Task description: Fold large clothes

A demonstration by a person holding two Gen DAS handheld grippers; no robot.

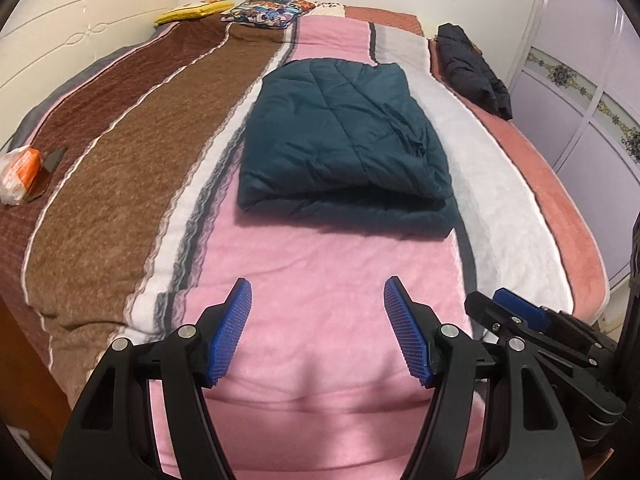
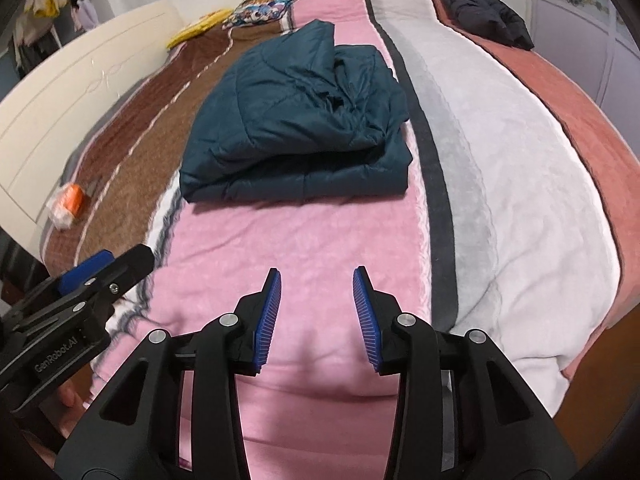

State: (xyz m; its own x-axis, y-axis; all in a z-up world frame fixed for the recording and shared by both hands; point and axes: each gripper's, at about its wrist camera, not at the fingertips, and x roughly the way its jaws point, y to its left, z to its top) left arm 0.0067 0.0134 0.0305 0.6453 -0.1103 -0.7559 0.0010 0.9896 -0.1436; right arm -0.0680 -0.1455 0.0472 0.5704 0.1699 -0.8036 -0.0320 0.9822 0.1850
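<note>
- The left hand-held gripper (image 1: 318, 292) is hovering over the pink stripe at the near end of the bed, its blue pads (image 1: 234, 330) standing wide apart and holding nothing.
- The right hand-held gripper (image 2: 317, 284) is hanging just beside it over the same pink stripe, its jaws also parted and empty, though spread less widely than the left pair.
- Each gripper is showing at the edge of the other's view, so the two are sitting close side by side.
- The blanket (image 1: 280, 264) under them is covering the bed in long stripes running away from the grippers: brown, white, pink, grey, white and a rust-pink border.
- The dark teal quilted jacket (image 1: 344, 136) is lying folded on the pink stripe, well ahead of both grippers and touching neither.
- Its long axis is running along the stripes, with the thick folded edge facing the grippers and the rumpled layers lying on its right side.
- A black jacket (image 1: 472, 64) is resting near the far right edge of the bed.
- A patterned pillow (image 1: 268, 10) and a yellow cushion (image 1: 192, 10) are lying at the far end.
- An orange packet (image 1: 20, 172) is sitting on the left side beside the cream headboard (image 1: 68, 36).
- A lilac wardrobe (image 1: 576, 92) is standing to the right.
</note>
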